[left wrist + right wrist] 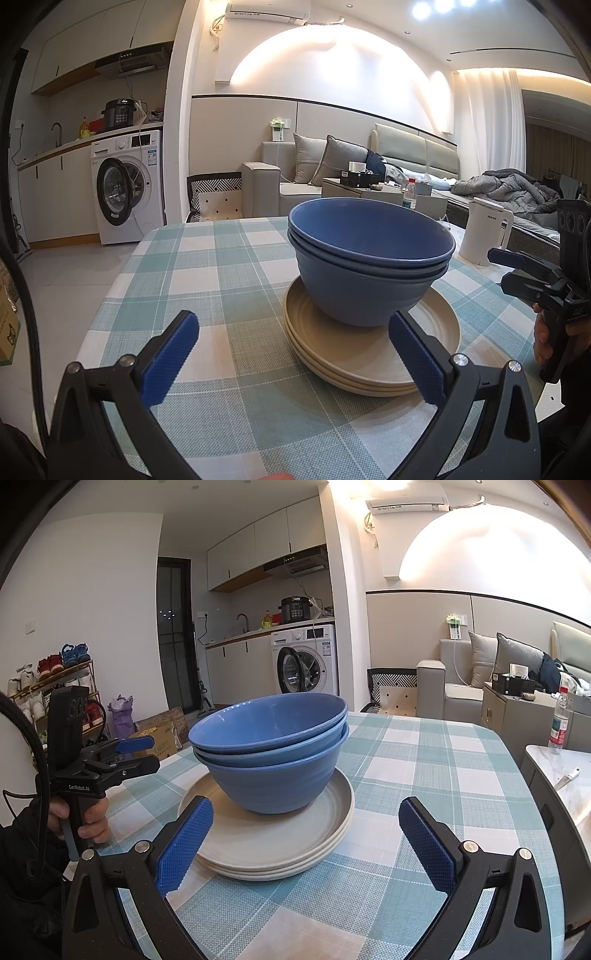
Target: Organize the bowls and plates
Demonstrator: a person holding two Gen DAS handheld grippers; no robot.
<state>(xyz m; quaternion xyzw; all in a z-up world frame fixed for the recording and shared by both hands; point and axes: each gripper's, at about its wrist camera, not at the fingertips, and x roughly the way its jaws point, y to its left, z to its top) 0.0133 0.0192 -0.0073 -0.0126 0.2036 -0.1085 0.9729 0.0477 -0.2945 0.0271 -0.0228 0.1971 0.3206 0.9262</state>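
Bowls (pixel 369 258), blue, three nested upright, stand on a stack of three beige plates (pixel 369 354) near the middle of a surface covered by a teal-and-white checked cloth (pixel 207 266). Left claw (pixel 295 358) hovers just before the plates, jaws wide, holding nothing, its right pad overlapping the plate rim in view. Right claw (pixel 306 840) sits likewise wide and empty at the stack's other side. White kettle (pixel 484 236) stands well apart beyond the surface.
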